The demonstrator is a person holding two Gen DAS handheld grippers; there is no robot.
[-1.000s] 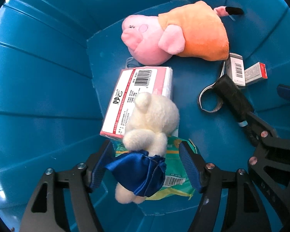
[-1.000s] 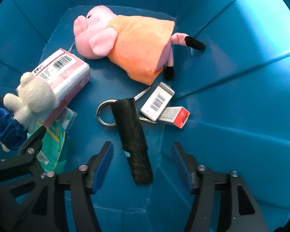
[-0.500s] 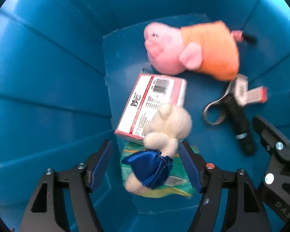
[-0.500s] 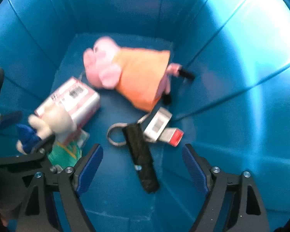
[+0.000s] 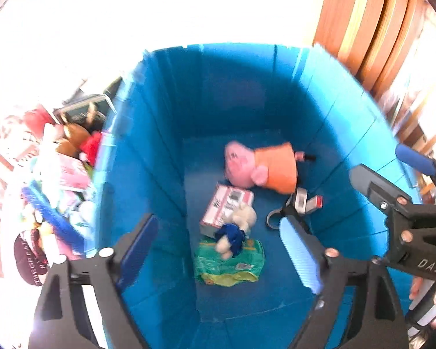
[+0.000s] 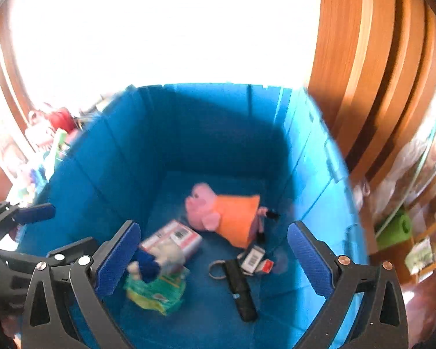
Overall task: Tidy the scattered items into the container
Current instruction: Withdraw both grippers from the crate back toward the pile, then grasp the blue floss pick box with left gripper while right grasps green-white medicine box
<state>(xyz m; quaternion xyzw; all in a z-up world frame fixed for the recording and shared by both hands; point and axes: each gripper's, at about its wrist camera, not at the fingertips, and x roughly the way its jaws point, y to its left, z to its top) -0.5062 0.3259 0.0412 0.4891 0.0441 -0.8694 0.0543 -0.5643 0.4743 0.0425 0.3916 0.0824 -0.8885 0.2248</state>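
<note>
A deep blue bin (image 5: 148, 151) (image 6: 96, 160) holds a pink pig plush in an orange dress (image 5: 261, 165) (image 6: 226, 212), a pink-and-white box (image 5: 226, 206) (image 6: 174, 237), a cream bear in a blue skirt (image 5: 235, 229) (image 6: 157, 258), a green packet (image 5: 229, 264) (image 6: 157, 289), a black folded umbrella with a ring strap (image 6: 238, 285) and a small barcode box (image 5: 302, 200) (image 6: 254, 257). Both grippers hang high above the bin floor, jaws opening, nothing between them: left gripper (image 5: 221, 250), right gripper (image 6: 215, 258). The right gripper also shows at the left wrist view's right edge (image 5: 407, 203).
Left of the bin lies a heap of loose items: plush toys, packets, a blue brush (image 5: 52, 215), a dark red cap (image 5: 32, 256). Wooden panelling (image 6: 363, 72) rises behind on the right, with shelves (image 6: 407, 232) beside it. Bright glare washes out the background.
Both grippers have risen out of the bin and opened wider. The bear and the umbrella stay on the bin floor. The bin's rim and surroundings have come into view.
</note>
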